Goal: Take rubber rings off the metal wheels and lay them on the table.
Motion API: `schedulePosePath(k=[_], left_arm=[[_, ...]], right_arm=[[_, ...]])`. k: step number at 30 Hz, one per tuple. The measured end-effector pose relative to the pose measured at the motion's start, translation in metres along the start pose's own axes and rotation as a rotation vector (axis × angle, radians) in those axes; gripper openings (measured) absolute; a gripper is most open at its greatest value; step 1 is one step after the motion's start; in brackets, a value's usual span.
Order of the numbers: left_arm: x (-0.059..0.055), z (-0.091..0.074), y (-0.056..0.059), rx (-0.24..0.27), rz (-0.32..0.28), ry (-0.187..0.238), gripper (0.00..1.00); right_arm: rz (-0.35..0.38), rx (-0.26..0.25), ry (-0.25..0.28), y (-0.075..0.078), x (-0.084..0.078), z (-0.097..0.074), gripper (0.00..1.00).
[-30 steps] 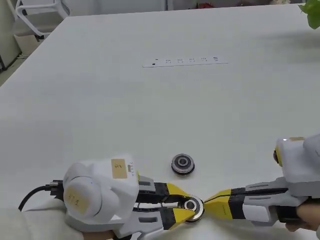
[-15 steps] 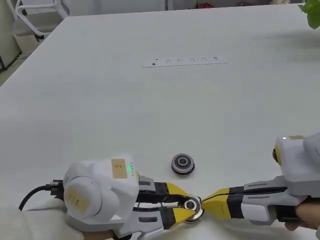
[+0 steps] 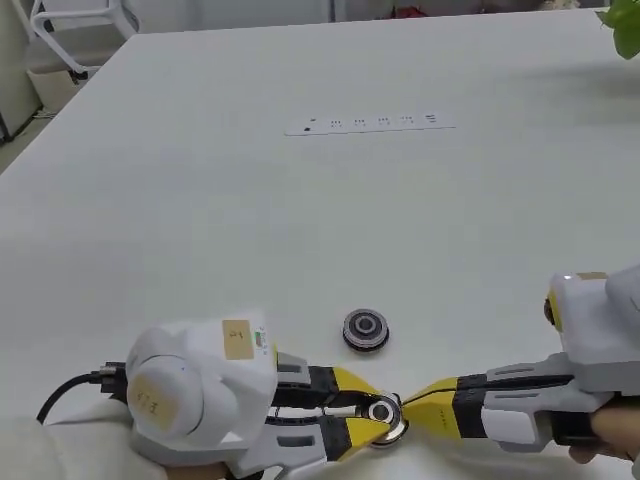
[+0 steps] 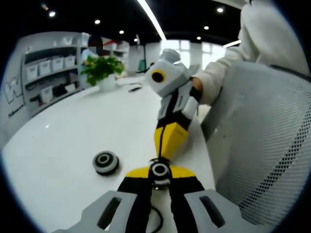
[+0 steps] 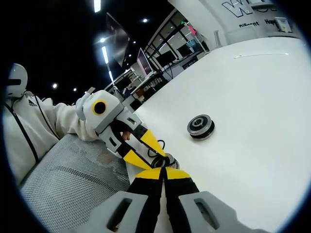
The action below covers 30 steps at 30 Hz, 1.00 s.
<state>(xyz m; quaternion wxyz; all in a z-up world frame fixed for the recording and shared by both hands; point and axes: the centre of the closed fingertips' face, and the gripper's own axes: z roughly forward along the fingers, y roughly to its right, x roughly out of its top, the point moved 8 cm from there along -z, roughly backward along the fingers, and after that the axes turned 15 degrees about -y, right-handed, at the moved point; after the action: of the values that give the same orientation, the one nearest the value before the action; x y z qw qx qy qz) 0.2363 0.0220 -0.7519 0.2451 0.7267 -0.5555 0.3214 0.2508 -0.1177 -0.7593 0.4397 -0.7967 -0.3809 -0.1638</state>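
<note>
— Left gripper is clenched on a wheel at the near edge of the table, do we agree?
— We do. In its own view both yellow jaws hug the wheel's sides.
— And the right gripper?
— We see its jaws pressed almost together, with the tips against the wheel's rim from the opposite side. Whether they nip the ring there we cannot tell, because the tips cover that spot.
— Can we make out that ring at all?
— Hardly. In the head view only the wheel's shiny middle shows between the yellow tips, and the rest is hidden.
— The other wheel?
— We see it lying flat on the table just beyond the grippers. It touches neither and has a dark band round it.
— Anything cut off?
— Both gripper bodies run off the head view, the left one at the bottom and the right one at the right edge. We also lose a black cable off the left.
</note>
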Motion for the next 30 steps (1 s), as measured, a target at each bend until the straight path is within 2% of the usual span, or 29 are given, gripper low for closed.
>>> schedulePosePath(k=[30], left_arm=[[-0.0009,-0.0013,-0.0012,0.005,0.003,-0.006,0.14]], right_arm=[[-0.027,0.011,0.0,-0.0028,0.0027,0.002,0.0]])
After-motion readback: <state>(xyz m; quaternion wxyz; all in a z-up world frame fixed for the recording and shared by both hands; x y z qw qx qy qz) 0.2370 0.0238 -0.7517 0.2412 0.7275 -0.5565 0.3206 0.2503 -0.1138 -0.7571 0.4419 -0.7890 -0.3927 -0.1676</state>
